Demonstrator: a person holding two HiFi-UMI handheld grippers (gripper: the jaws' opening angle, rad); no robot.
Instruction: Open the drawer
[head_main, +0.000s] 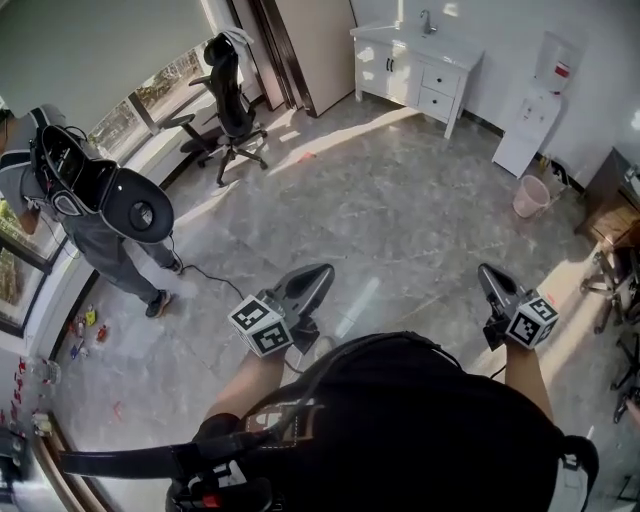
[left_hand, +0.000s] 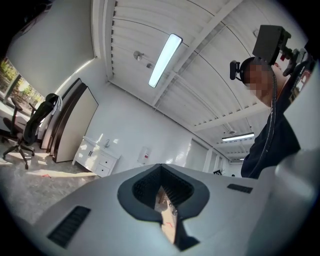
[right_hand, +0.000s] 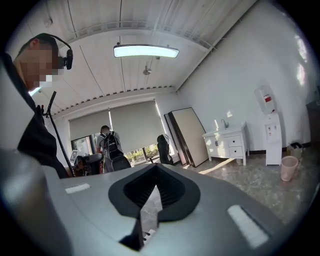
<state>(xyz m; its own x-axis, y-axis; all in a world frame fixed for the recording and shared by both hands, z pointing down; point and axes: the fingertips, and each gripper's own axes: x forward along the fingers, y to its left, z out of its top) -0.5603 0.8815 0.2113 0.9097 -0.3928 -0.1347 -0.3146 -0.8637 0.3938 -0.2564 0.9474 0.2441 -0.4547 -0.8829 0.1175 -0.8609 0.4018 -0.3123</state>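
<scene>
From the head view, the white wooden vanity cabinet with a sink on top stands against the far wall. Its stacked drawers on the right half are all pushed in. The left gripper and right gripper hang over the grey marbled tile floor, well short of the cabinet. Both point roughly toward it. A black office chair sits left of the cabinet and a white water dispenser stands to its right.

In the left gripper view, the left gripper's jaws are closed and hold nothing. The cabinet is far off to the left.

In the right gripper view, the right gripper's jaws are pressed together, empty. The cabinet stands far away on the right.
</scene>
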